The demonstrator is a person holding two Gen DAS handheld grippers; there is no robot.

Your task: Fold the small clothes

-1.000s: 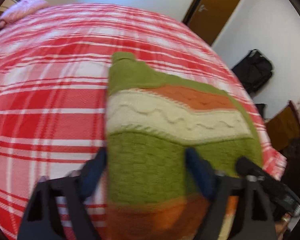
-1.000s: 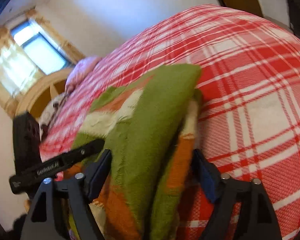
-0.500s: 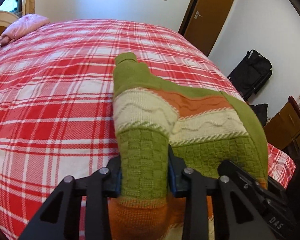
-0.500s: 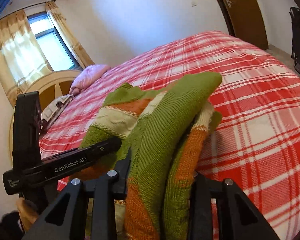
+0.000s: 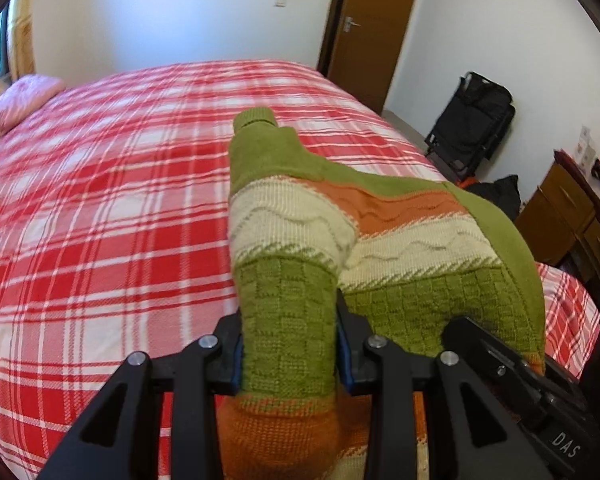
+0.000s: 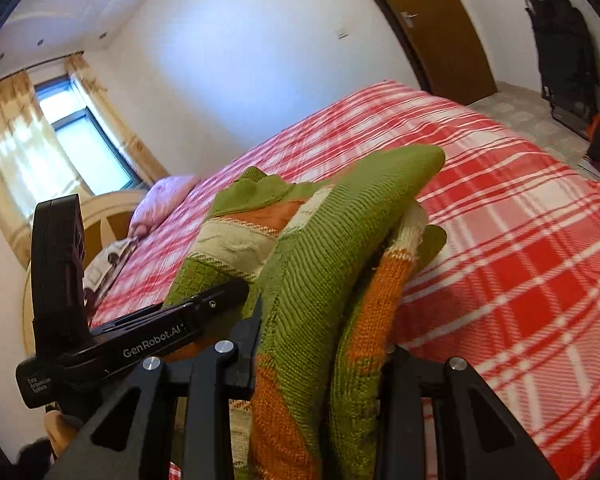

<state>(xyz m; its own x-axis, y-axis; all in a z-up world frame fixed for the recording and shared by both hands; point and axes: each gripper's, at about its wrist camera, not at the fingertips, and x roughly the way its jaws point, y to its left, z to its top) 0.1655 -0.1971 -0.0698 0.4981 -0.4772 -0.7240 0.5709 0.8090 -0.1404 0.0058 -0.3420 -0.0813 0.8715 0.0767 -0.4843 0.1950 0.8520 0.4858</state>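
Above the plaid bed, both tongs pinch a striped knit sweater (green, cream, orange).

My left gripper: two black plastic fingers built as open triangular frames, each with cut-out windows and round silver screws at the joints; blue pads line the inner faces. My right gripper: the same black frames and silver screws. Seen from the right wrist, the left unit's black body carries white lettering, "GenRobot.AI" and a small "Data Acquisition System" label, with an upright ribbed black block at its rear. From the left wrist, the right unit's body shows "DAS" in white.
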